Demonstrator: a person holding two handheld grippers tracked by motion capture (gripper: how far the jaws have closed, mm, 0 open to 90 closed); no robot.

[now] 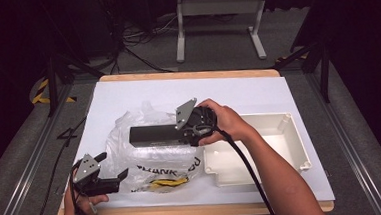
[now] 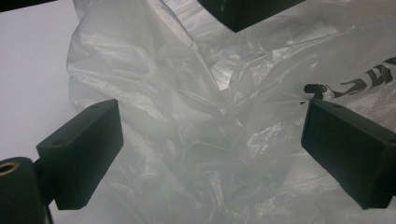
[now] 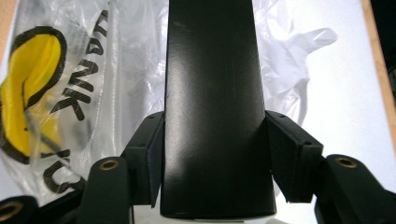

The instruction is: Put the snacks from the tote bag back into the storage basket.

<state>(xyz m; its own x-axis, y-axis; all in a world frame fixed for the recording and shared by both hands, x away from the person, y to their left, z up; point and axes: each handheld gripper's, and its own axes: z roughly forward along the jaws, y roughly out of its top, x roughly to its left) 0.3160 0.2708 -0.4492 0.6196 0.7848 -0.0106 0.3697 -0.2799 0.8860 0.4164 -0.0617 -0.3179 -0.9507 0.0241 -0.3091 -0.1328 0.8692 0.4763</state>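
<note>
A: Bag (image 1: 154, 160) & tray (image 1: 254, 151), anything sitting in them?

B: Tray's lying bare on the counter (image 1: 127, 94), right side. Bag's crumpled at centre-left, w/ black lettering & a yellow mark; can't tell what's inside.

A: Box?

B: Black box (image 1: 155, 135) is hanging level above the bag, long side running left-right. Right tool (image 1: 190, 130) is pinching its right end, hand wrapping the tool from the right.

A: Left tool?

B: Left tool (image 1: 113, 165) is sitting spread at the bag's left edge, pinching nothing, plastic lying btw the pads.

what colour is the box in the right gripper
Black, plain; the box shows best in the right gripper view.
</note>
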